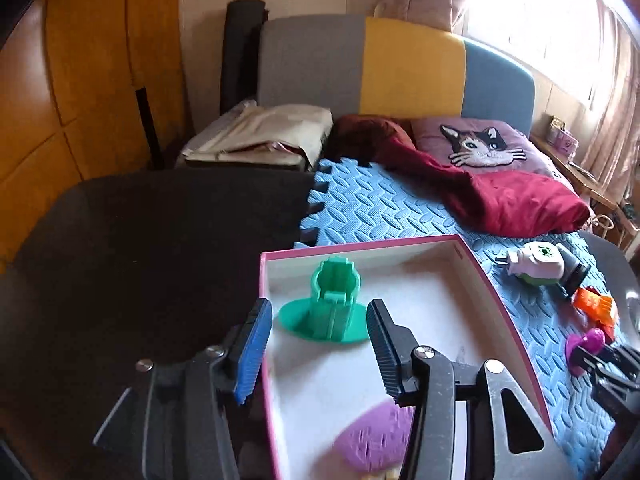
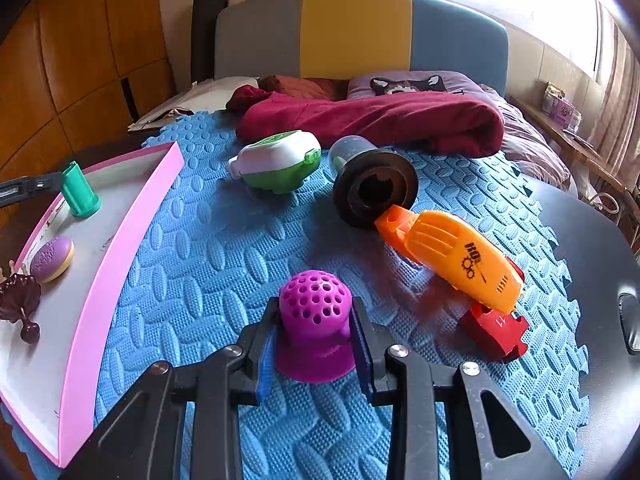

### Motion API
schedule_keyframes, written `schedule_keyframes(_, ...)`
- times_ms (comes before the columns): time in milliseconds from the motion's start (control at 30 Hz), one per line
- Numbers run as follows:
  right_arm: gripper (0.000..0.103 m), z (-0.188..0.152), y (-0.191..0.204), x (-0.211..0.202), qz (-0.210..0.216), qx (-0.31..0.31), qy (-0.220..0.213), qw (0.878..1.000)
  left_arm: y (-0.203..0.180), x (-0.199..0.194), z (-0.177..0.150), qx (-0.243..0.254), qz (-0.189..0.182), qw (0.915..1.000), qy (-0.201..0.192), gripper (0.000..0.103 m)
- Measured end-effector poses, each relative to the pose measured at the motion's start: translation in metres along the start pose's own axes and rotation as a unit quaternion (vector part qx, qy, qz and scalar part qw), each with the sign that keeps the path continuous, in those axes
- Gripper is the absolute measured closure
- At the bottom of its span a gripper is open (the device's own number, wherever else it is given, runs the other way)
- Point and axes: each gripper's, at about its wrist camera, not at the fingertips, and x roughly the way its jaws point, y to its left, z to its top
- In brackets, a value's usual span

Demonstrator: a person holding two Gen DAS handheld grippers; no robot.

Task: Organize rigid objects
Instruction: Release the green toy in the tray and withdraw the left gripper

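Right tool: the right tool (image 2: 314,344), low centre of the right wrist view, is clenched on the magenta perforated dome-shaped plastic piece (image 2: 314,322), its pads pressing the narrow waist above the flared base.
Dome piece: upright on the blue embossed foam mat (image 2: 192,288); I cannot tell whether its base is lifted clear.
Left tool: the left tool (image 1: 318,350), lower centre of the left wrist view, is released, jaws spread wide and grasping nothing, hovering over the near left corner of the pink-rimmed white cardboard tray (image 1: 360,244).
Tray contents: a teal plastic cylinder on a round base (image 1: 334,308) stands upright just beyond the fingertips; a purple oval textured soap-like piece (image 2: 52,258) and a dark brown leaf-shaped ornament (image 2: 18,300) lie nearer the frame's left edge.
Still loose: orange plastic toy with gear print (image 2: 456,260), red notched block (image 2: 494,330), black round socket piece (image 2: 374,192), white-and-green plastic gadget (image 2: 278,166), upper centre and right.
Step, as judged: carry the dome to the tray.
Doing it well: lift straight up, keep the squeeze on the waist, clear the pink rim, set down in bare floor away from the cylinder.
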Motion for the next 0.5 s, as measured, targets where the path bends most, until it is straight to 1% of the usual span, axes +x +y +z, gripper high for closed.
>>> schedule_keyframes(100,0.07,0.0,0.0,0.0,0.0,0.0,0.0,1.0,0.0,-0.026,-0.013,-0.01,0.0,0.9999,-0.012,0.051)
schedule_keyframes(200,0.07,0.0,0.0,0.0,0.0,0.0,0.0,1.0,-0.004,-0.052,-0.031,-0.019,-0.006,0.9995,-0.023,0.041)
schedule_keyframes(367,0.07,0.0,0.0,0.0,-0.001,0.0,0.0,1.0,-0.019,-0.085,-0.064,-0.02,-0.027,0.999,-0.031,0.04)
schedule_keyframes(500,0.068,0.0,-0.002,0.001,0.002,0.002,0.0,1.0,-0.031,-0.098,-0.083,-0.016,-0.032,0.999,-0.028,0.038)
